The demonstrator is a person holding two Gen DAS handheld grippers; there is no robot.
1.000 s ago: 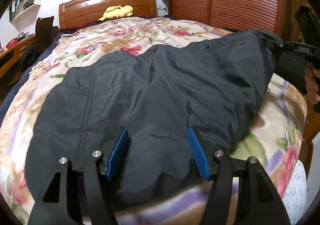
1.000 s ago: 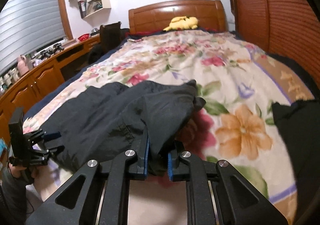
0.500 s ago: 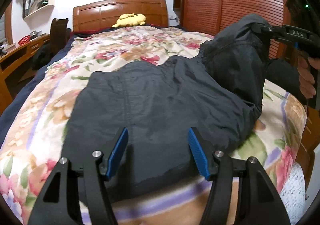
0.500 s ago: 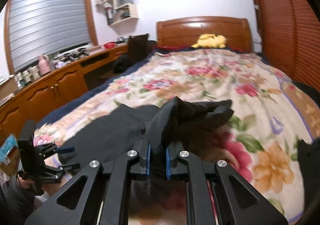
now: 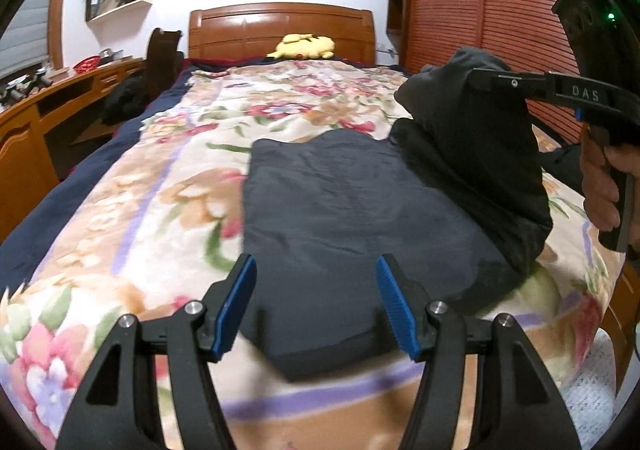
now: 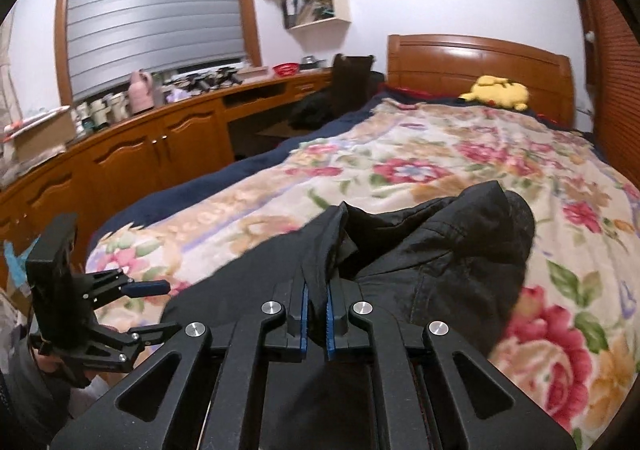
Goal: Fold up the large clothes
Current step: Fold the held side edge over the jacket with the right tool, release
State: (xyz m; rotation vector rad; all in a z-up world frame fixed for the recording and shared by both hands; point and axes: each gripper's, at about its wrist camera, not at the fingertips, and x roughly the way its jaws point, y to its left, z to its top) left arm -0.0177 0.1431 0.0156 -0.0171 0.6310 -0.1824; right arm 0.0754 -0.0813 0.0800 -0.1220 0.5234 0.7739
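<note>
A dark garment (image 5: 360, 218) is lying on the flowered blanket (image 5: 132, 210) of a bed, near its foot edge. The right gripper (image 6: 316, 310) is pinching a bunched fold of the garment between its pads and holding that side raised above the flat part. The left gripper (image 5: 316, 302) is hanging over the near hem with jaws apart, gripping nothing. The cloth is looking thin, limp and slightly slick, probably light for its size, so it is likely sagging and sliding wherever unsupported. Hems, seams and corners are probably offering the surest hold; a mid-panel pinch risks gathering one layer only.
</note>
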